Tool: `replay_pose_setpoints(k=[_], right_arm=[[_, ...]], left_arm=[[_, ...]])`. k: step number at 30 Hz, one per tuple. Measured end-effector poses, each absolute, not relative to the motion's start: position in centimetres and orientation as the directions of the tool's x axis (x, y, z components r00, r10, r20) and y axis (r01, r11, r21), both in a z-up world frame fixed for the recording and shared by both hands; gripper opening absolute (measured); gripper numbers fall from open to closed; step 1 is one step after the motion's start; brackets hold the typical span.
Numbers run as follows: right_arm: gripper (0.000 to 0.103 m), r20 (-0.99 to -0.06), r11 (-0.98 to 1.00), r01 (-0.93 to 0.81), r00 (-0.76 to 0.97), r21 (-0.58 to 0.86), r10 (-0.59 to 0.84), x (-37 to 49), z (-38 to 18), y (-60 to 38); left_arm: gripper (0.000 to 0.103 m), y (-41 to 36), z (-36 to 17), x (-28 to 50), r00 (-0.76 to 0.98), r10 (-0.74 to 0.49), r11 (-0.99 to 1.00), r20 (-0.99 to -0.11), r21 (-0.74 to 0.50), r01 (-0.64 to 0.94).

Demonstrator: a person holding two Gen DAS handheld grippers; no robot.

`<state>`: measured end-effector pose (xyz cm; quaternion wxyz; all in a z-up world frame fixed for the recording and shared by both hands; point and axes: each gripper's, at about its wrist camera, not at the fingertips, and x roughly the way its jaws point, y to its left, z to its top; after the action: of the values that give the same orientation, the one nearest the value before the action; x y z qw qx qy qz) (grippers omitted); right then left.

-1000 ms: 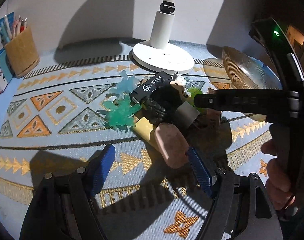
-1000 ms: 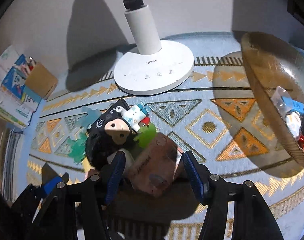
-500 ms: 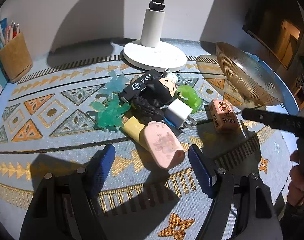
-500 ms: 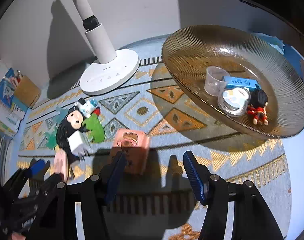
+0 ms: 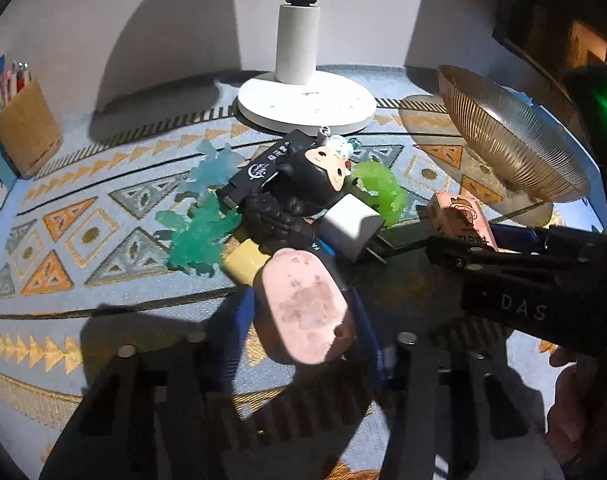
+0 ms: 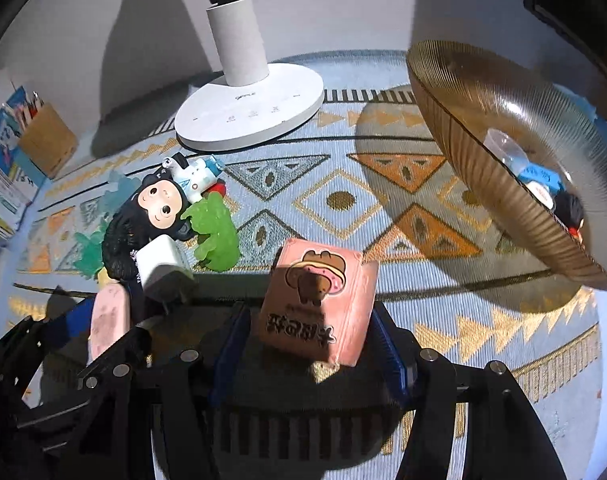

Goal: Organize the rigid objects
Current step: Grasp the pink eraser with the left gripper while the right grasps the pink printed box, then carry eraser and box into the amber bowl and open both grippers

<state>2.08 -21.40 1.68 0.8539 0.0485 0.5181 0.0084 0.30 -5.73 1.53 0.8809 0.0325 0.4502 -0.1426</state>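
Note:
My left gripper is shut on a pink popsicle-shaped toy at the near edge of a toy pile. The pile holds a black monkey figure, a white charger, a black USB stick and green and teal jelly pieces. My right gripper is shut on a pink box with a bear picture, just right of the pile; the box also shows in the left wrist view. An amber glass bowl at the right holds several small items.
A white lamp base stands behind the pile on the patterned mat. A cardboard pen holder is at the far left by the wall. In the right wrist view the lamp base sits left of the bowl.
Both grippers closed: the left moved forward onto the pink popsicle toy, the right closed on the pink box and came back low beside the pile.

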Motion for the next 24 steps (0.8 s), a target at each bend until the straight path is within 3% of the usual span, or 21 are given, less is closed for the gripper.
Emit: replay_pose_setpoints(k=[2,4,13,21,23,24], right_arm=[[0.058,-0.881,0.996,0.032,0.470,0.078,0.054,2.1,1.6,-21.2],[0.046,-0.876,0.998,0.027,0.482,0.050,0.030,2.0,1.6,-21.0],[0.045,-0.860,0.983,-0.155,0.484,0.101,0.164,-2.4,2.4,-22.8],[0.045,-0.859,0.969,-0.242,0.482,0.058,0.172,-6.0,1.6,-23.7],[0.052,-0.858,0.972,-0.224,0.484,0.071,0.174,-6.2,1.7,-23.8],[0.062,-0.859,0.973,-0.213,0.477,0.092,0.186,-6.3,1.7,-23.9]], left_arm=[[0.037,-5.2,1.8,0.1,0.555,-0.253,0.952,-0.792,-0.101,0.290],[0.037,-4.7,1.9,-0.3,0.556,-0.257,0.951,-0.790,-0.102,0.293],[0.037,-1.6,2.2,-4.0,0.533,-0.308,0.932,-0.788,-0.136,0.336],[0.038,-1.9,0.9,-5.2,0.544,-0.235,0.944,-0.805,-0.056,0.325],[0.050,-1.9,0.8,-5.3,0.543,-0.232,0.945,-0.807,-0.054,0.324],[0.061,-1.8,0.7,-5.4,0.543,-0.230,0.946,-0.808,-0.055,0.320]])
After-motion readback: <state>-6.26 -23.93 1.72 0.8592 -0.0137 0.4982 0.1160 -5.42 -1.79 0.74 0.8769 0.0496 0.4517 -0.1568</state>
